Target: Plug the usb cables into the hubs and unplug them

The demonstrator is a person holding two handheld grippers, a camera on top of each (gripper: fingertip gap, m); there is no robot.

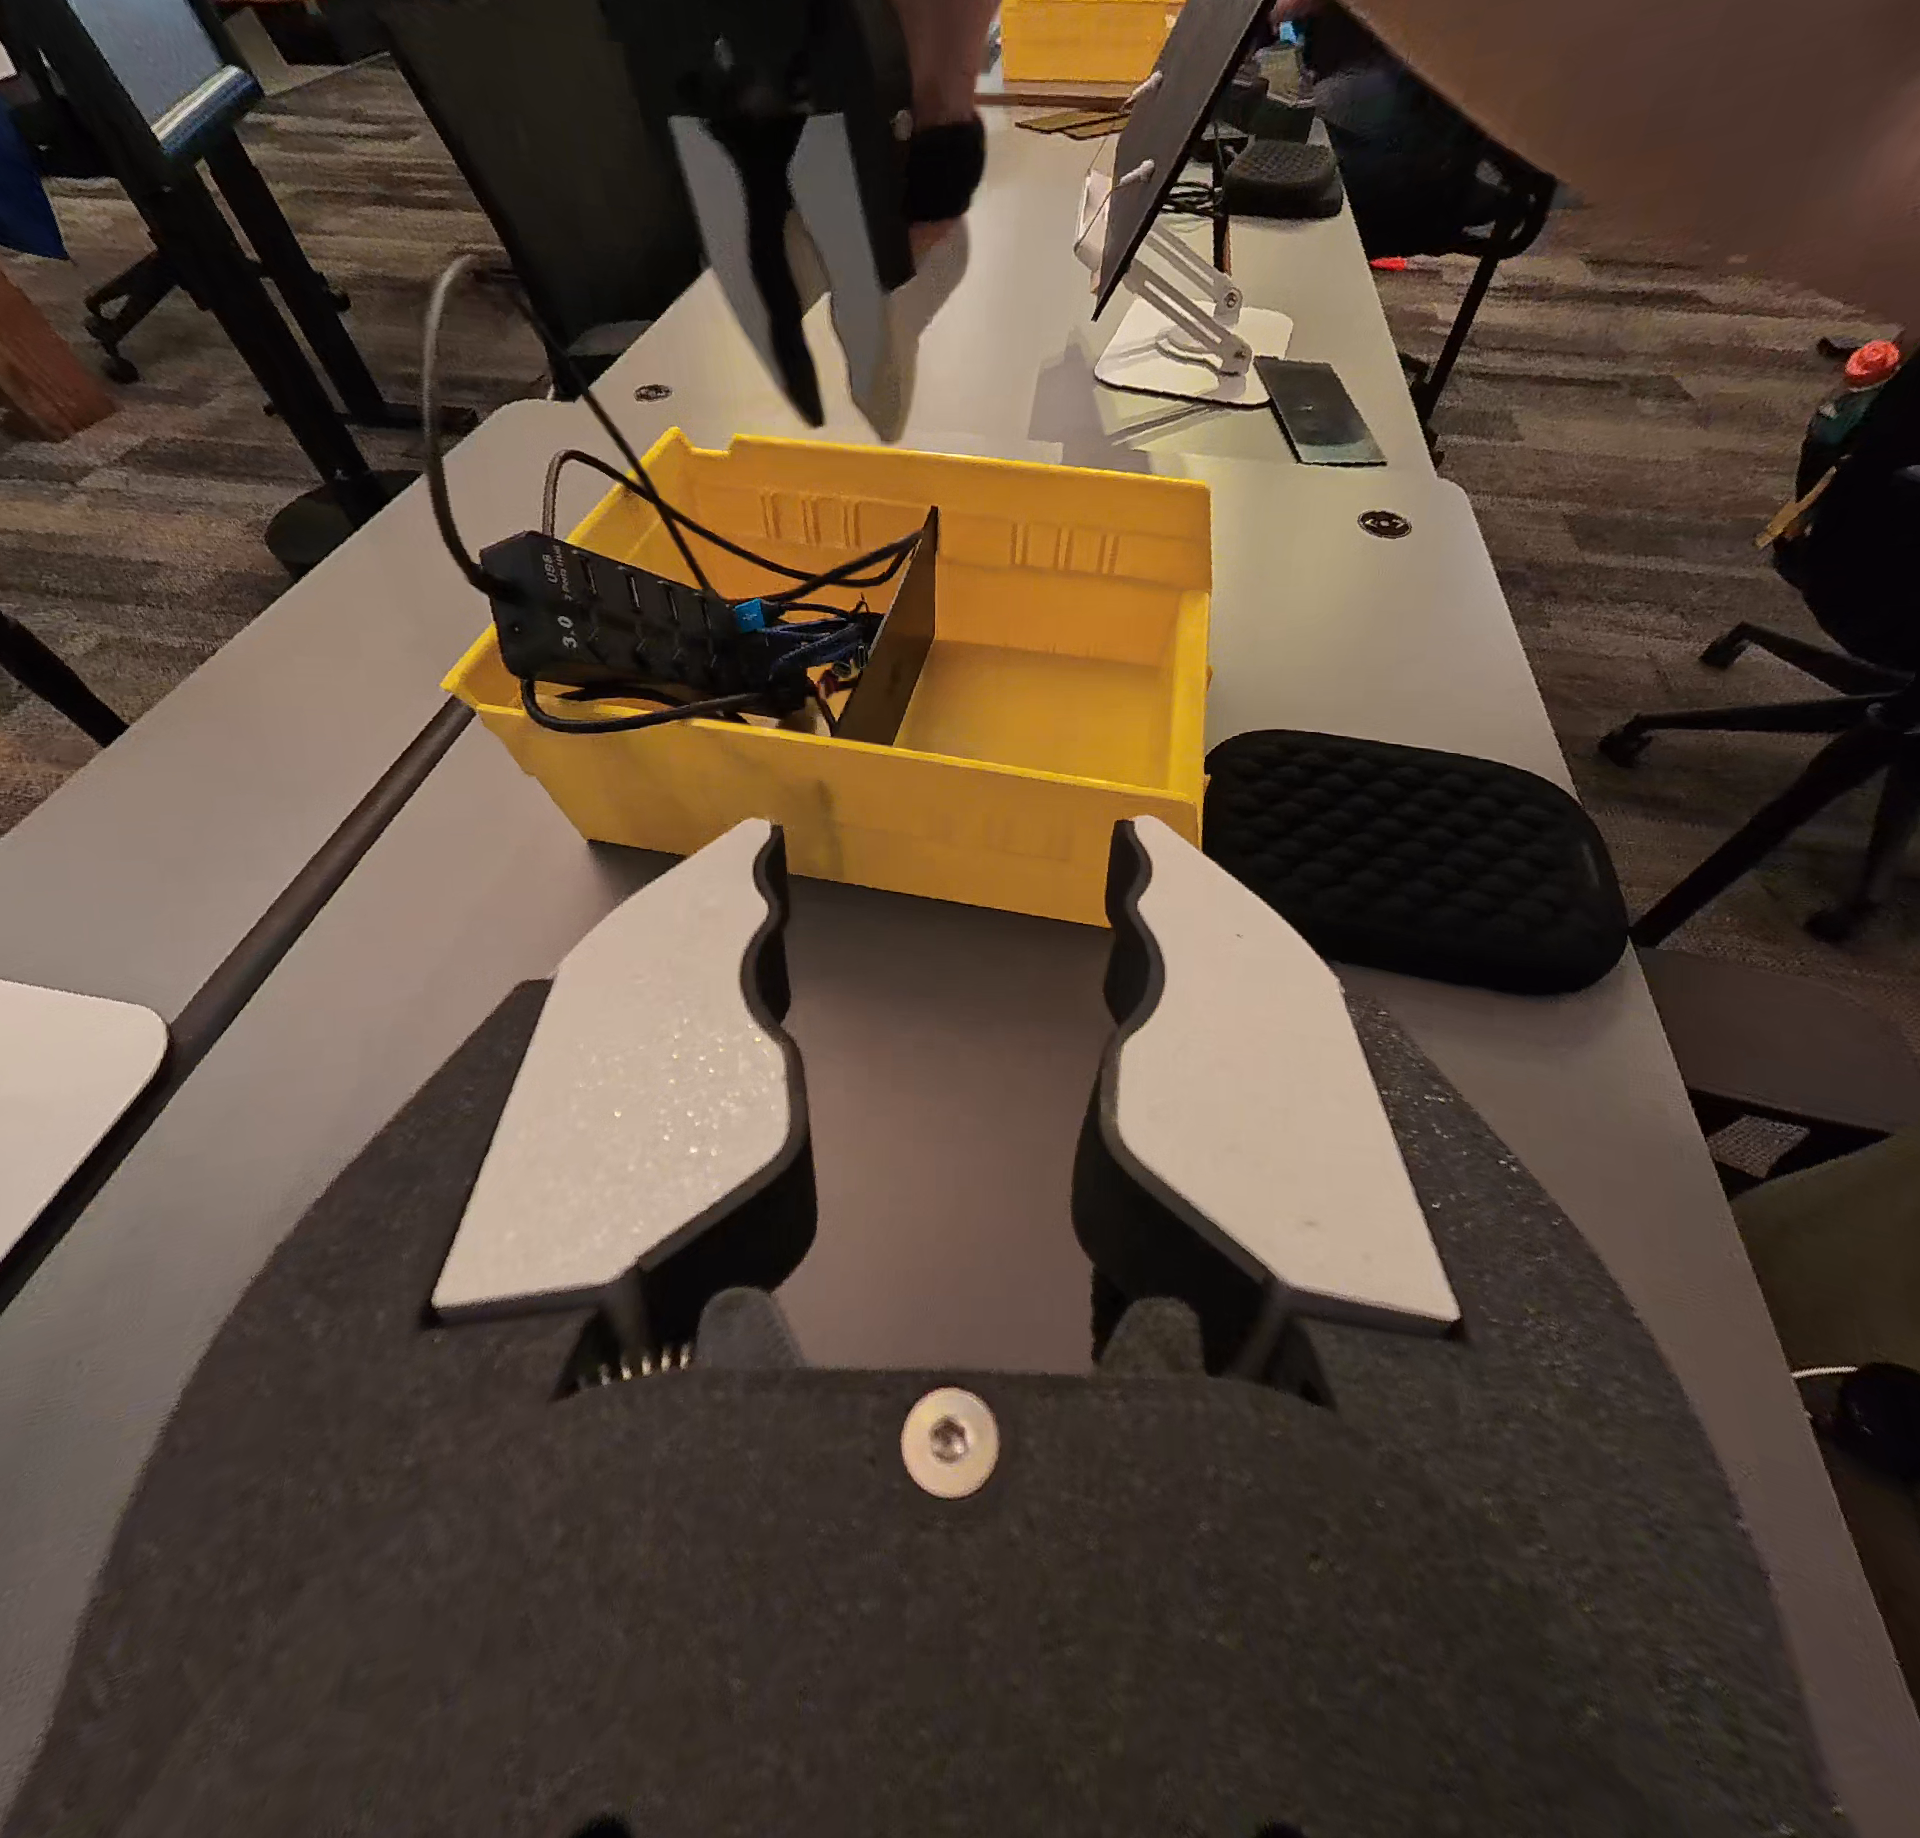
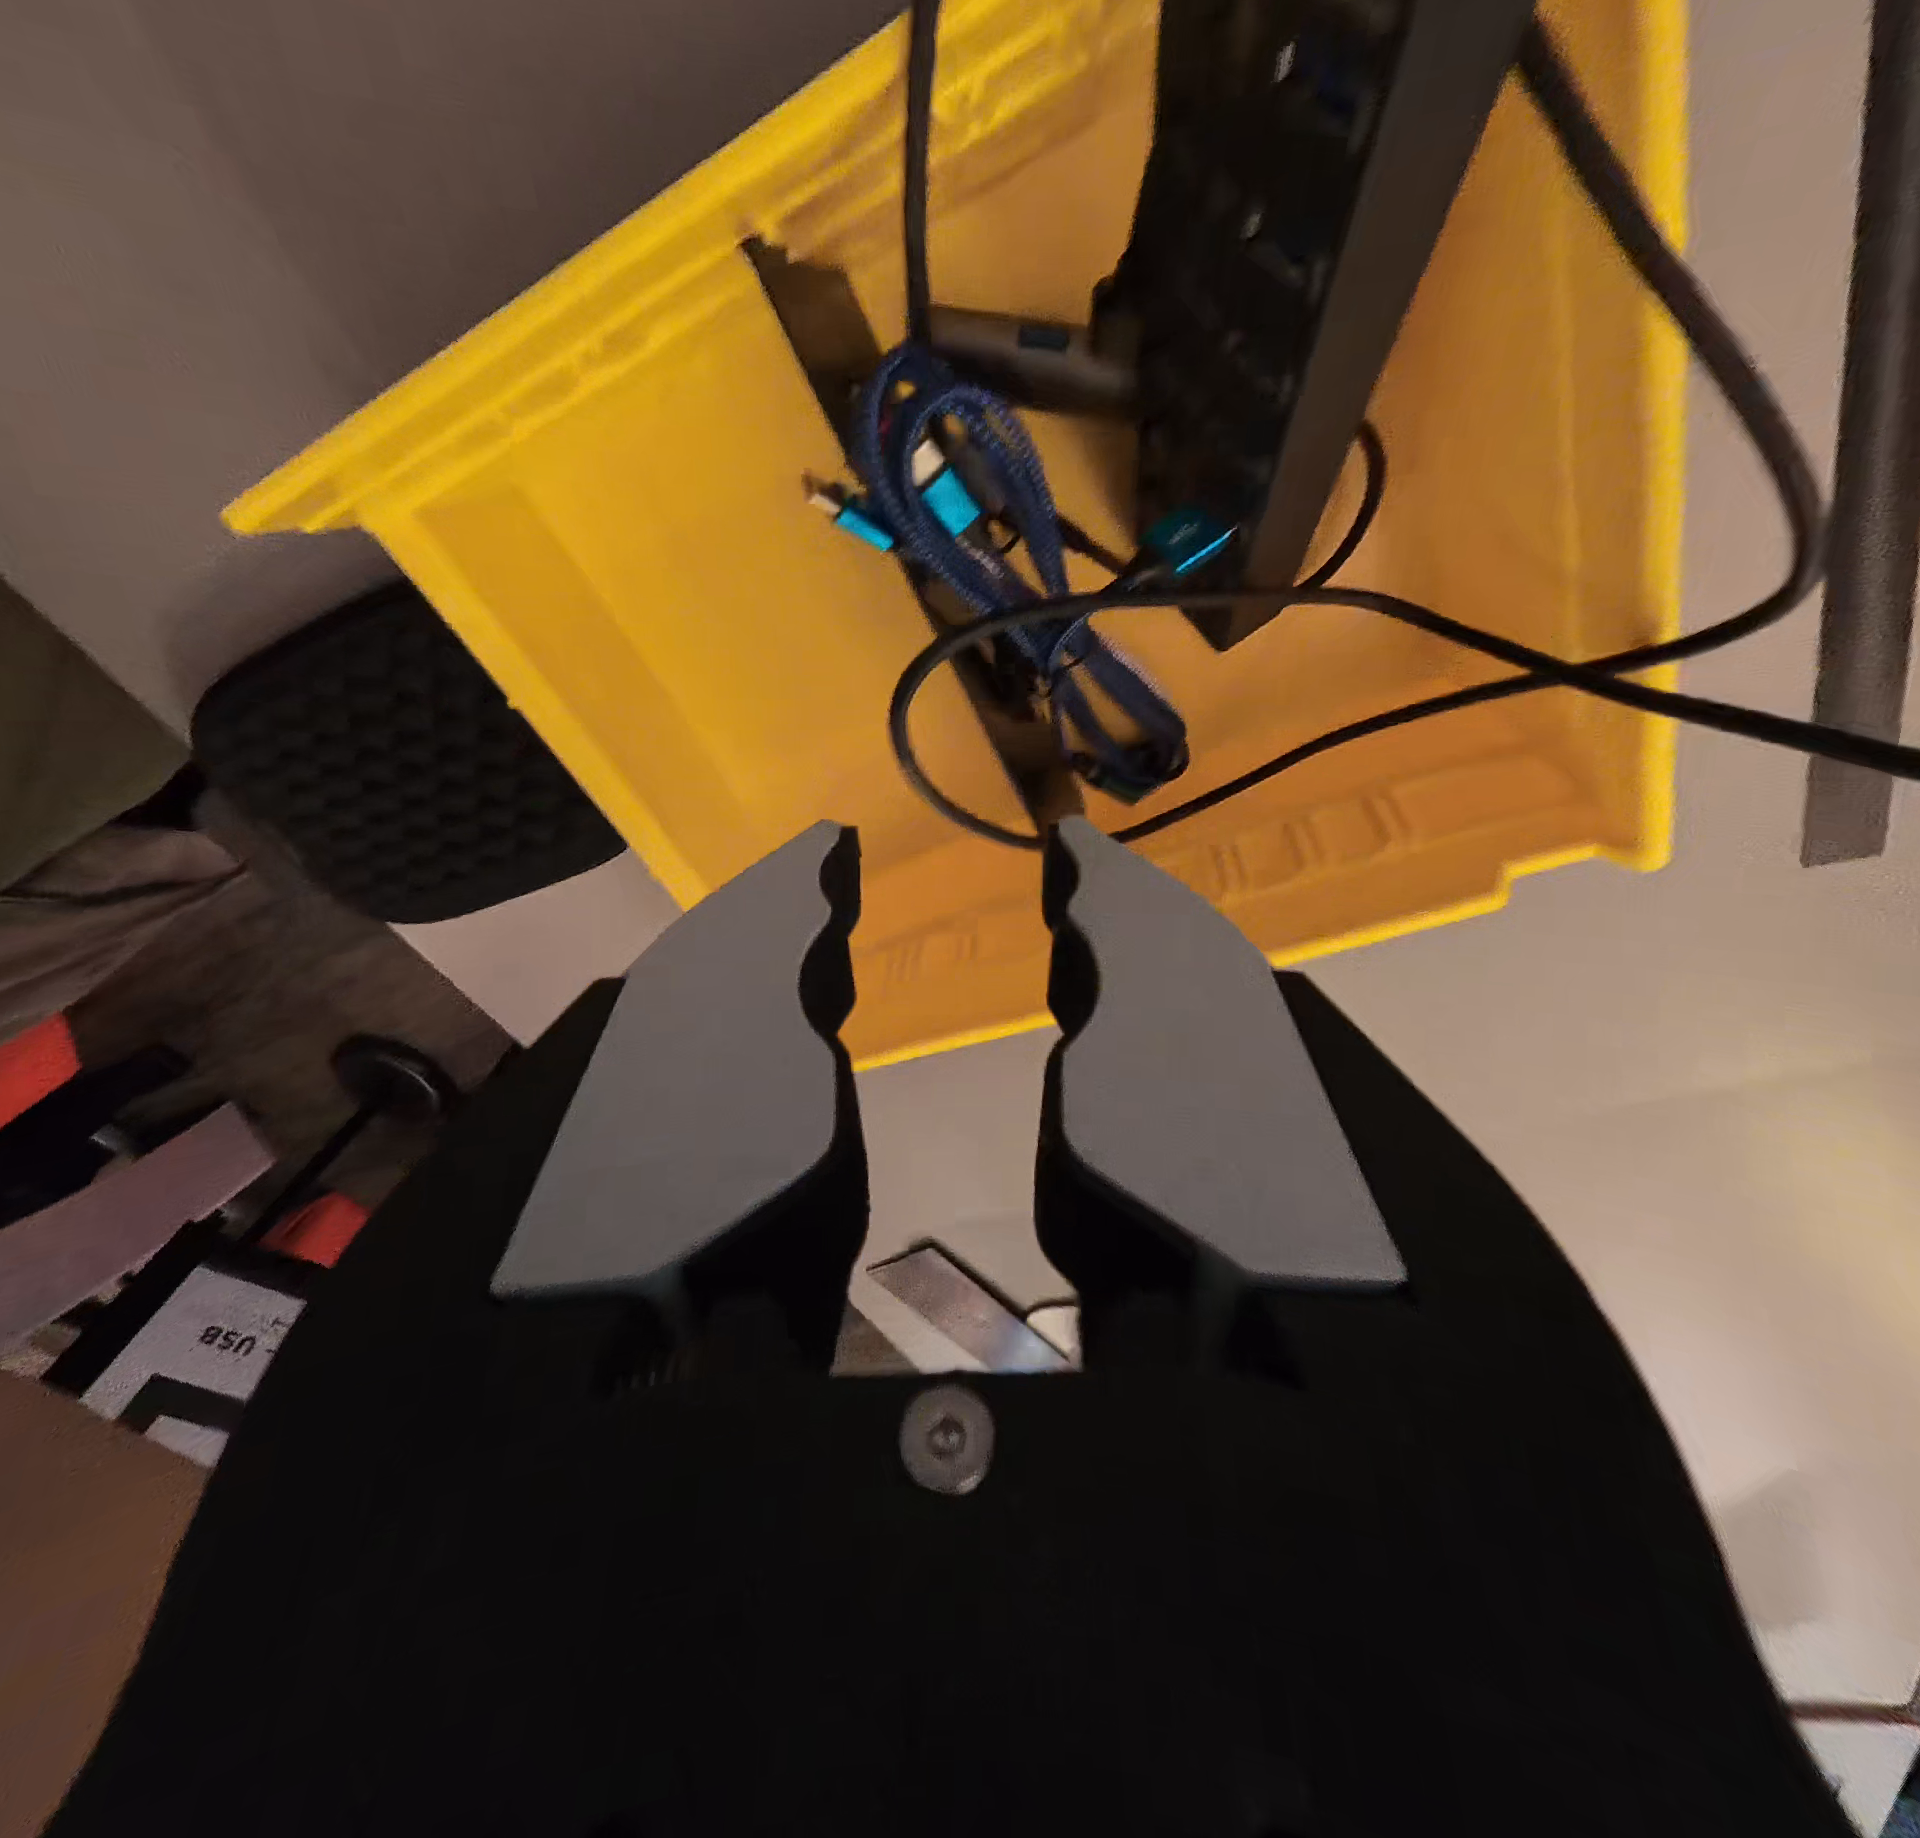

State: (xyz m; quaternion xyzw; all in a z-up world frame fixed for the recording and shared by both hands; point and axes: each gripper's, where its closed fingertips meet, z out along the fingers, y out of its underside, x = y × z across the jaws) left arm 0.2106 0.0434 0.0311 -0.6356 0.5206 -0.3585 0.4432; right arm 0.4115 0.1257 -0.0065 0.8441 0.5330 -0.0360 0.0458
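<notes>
Your left gripper (image 1: pixel 940 832) sits low over the bench (image 1: pixel 312 645), fingers spread wide with nothing between them, just short of the near wall of the yellow bin (image 1: pixel 883 812). There's bare bench between the tips and that wall. Your right gripper (image 2: pixel 951 838) hangs above the bin's far rim, pointing down into it, fingers parted about halfway and holding nothing.

One black divider (image 1: pixel 894 645) splits the bin in two: the right side is bare, the left holds everything. One black hub (image 1: pixel 623 614) leans tilted against the left rim, one end poking over the edge, with a blue-tipped plug (image 2: pixel 1190 541) in its low end. A bundle of blue braided cables (image 2: pixel 977 500) lies against the divider; it's blurry, so I can't count them. One black cushion (image 1: pixel 1413 853) lies just right of the bin.
</notes>
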